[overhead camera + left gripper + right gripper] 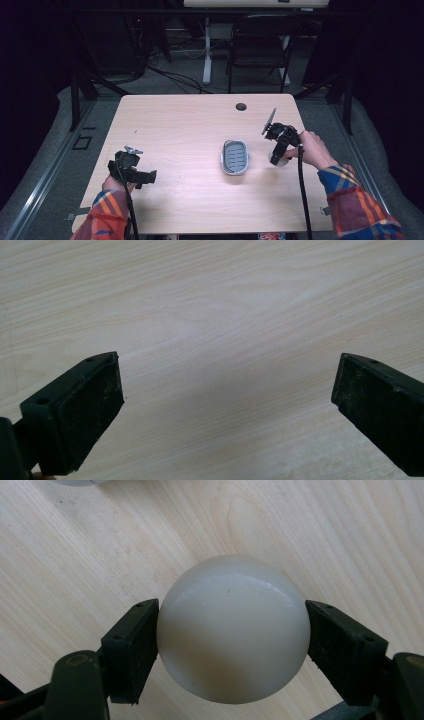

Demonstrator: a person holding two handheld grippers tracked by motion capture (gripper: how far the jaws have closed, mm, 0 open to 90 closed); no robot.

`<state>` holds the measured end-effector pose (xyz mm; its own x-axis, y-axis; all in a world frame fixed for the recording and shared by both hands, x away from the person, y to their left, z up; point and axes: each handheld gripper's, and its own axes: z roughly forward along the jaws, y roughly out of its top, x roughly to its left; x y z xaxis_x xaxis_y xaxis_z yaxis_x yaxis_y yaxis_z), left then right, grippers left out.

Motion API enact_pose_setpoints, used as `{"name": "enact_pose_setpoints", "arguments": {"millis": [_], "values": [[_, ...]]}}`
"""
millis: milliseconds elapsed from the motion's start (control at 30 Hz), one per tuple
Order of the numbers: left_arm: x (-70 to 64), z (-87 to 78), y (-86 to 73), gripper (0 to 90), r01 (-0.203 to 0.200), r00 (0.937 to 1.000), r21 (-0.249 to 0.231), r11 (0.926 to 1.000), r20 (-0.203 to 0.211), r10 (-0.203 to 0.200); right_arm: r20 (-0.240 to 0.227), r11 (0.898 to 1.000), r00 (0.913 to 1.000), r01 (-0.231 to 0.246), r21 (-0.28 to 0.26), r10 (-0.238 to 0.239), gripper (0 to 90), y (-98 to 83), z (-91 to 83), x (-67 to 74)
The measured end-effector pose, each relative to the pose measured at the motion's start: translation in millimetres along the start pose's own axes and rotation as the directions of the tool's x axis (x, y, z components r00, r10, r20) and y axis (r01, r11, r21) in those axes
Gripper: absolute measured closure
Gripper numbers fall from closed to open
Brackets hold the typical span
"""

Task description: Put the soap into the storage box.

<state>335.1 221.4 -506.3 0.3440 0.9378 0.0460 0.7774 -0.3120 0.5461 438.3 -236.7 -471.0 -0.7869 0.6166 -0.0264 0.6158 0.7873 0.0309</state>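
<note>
While the right gripper (278,161) points down at the wooden table (190,130) near its right edge, its two black jaws are clamped on a white ball (233,628), one pad pressed against each side, so the ball sits squarely between them; in the high view the ball (283,161) shows as a pale round shape at the tip of that gripper, just to the right of a small grey-and-white oval tray (235,157), apart from it with a strip of bare wood between. Whether the ball rests on the tabletop or hangs just above it cannot be told from these views. The right hand (312,149) grips the tool from the right side, a plaid sleeve (357,202) behind it and a black cable (302,190) trailing toward the near edge. The left gripper (150,176) lies low near the table's near-left corner, well apart from the tray and ball, pointing right across the wood; in the left gripper view its jaws stand spread wide with nothing but bare tabletop (225,315) between them
</note>
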Motion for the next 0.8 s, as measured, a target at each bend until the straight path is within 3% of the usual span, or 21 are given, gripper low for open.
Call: {"name": "enact_pose_setpoints", "arguments": {"millis": [433, 800], "values": [[-1.2, 1.1, 0.8, 0.2, -0.008, 0.9999, 0.007, 0.9999, 0.007, 0.008, 0.007, 1.000, 1.0000, 0.007, 0.000, -0.007, 24.4, 17.0, -15.4, 2.1], [-1.4, 1.3, 0.5, 0.2, -0.008, 0.9999, 0.007, 0.9999, 0.009, 0.008, 0.014, 0.998, 0.9986, 0.052, -0.029, -0.051, 24.4, 36.6, -28.3, 12.3]]}}
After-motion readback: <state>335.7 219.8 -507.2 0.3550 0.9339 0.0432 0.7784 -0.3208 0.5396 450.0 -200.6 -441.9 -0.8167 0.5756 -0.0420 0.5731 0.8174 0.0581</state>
